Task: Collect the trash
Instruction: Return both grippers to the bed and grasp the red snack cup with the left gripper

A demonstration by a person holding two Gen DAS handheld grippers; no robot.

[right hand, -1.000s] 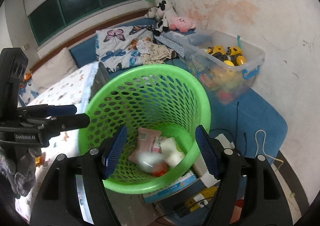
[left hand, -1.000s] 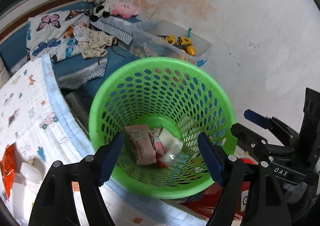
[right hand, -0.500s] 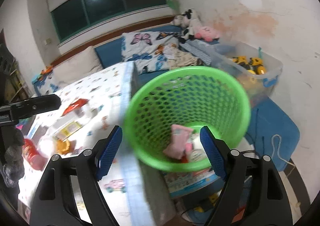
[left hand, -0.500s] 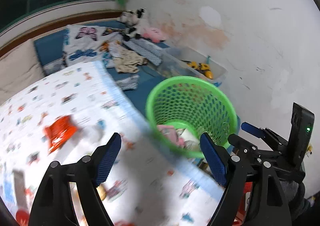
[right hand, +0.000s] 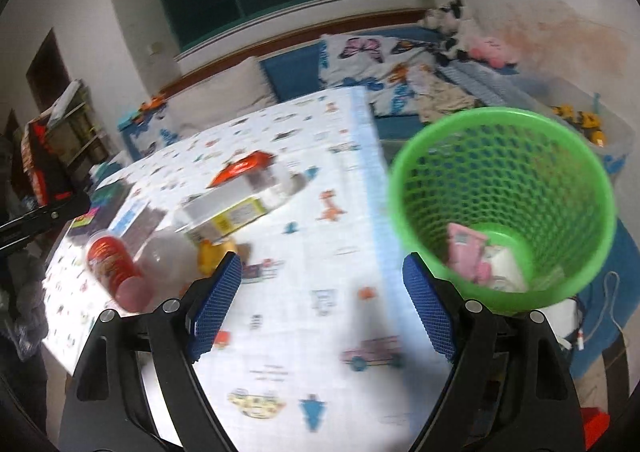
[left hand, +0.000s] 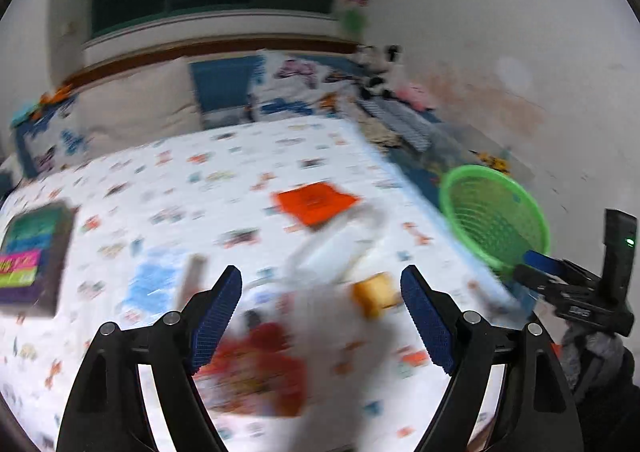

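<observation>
The green mesh basket (right hand: 504,204) stands beside the bed, holding a pink wrapper (right hand: 466,252) and white scraps. My right gripper (right hand: 320,292) hovers over the patterned sheet (right hand: 340,212) just left of the basket, its jaws opening with nothing between them. My left gripper (left hand: 320,308) is open and empty above blurred litter: an orange packet (left hand: 316,202), a white container (left hand: 340,248), a yellow piece (left hand: 376,294) and a red wrapper (left hand: 256,368). The right wrist view also shows a red can (right hand: 116,264) and a yellow-labelled box (right hand: 228,212). In the left wrist view the basket (left hand: 496,212) sits far right.
A colourful book (left hand: 32,252) lies at the sheet's left edge. Pillows and plush toys (right hand: 456,24) line the far side under the window. A clear toy bin (right hand: 580,124) stands behind the basket by the stained wall. Cables lie on the blue mat (right hand: 612,292).
Both grippers have swung left, away from above the basket and out over the bed. The right jaws have widened. The left wrist view now faces the litter on the sheet.
</observation>
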